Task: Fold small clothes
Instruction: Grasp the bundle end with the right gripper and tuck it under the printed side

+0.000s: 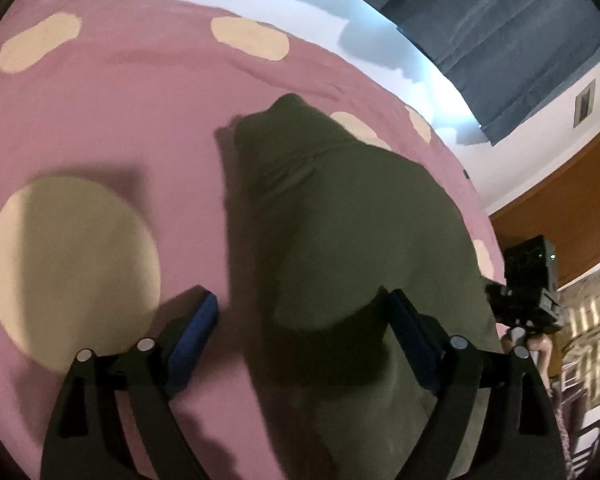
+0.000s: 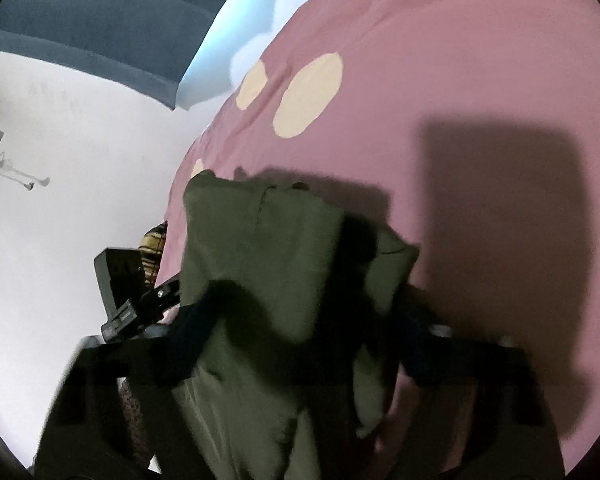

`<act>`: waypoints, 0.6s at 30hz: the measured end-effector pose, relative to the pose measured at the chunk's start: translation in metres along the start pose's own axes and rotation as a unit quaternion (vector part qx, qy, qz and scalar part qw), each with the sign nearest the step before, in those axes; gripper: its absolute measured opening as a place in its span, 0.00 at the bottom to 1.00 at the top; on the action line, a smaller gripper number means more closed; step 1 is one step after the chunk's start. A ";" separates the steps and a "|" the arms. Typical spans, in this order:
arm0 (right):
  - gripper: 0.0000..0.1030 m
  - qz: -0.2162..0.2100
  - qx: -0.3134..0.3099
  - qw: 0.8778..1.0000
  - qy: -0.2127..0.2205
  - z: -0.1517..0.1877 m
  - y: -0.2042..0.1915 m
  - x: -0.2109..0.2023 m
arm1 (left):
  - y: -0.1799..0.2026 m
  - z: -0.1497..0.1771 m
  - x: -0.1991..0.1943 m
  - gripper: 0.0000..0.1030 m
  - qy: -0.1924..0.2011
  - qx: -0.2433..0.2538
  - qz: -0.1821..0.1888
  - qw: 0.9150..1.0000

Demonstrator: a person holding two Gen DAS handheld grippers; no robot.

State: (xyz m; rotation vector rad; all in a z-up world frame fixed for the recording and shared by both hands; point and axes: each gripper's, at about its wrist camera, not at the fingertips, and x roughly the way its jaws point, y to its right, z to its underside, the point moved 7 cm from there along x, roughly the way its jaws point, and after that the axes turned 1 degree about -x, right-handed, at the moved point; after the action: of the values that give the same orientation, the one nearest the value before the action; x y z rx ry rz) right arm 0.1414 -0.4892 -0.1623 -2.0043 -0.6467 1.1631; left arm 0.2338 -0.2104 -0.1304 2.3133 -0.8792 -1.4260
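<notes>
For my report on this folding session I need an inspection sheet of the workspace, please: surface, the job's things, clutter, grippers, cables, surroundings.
Surface: pink bedcover with cream dots, lightly wrinkled.
Job's things: one olive green garment, bunched and partly folded, lying on the cover.
Clutter: nothing seen on the cover besides the garment.
Grippers: left gripper has its jaws wide apart, one over the bare cover and one over the garment, gripping nothing. Right gripper is blurred; garment lies between its jaws, grip cannot be told.
Cables: nothing seen.
Surroundings: white wall, dark curtain, brown door.
</notes>
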 end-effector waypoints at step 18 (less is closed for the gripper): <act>0.28 -0.056 0.026 0.995 0.080 -0.012 -0.004 -0.002 | 0.008 -0.046 0.003 0.42 0.009 0.038 -0.044 0.998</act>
State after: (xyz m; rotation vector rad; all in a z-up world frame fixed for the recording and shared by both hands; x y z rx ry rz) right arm 0.1507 -0.4918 -0.1539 -1.9666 -0.6314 0.9339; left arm 0.2729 -0.2217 -0.1068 2.4448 -0.8508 -1.4281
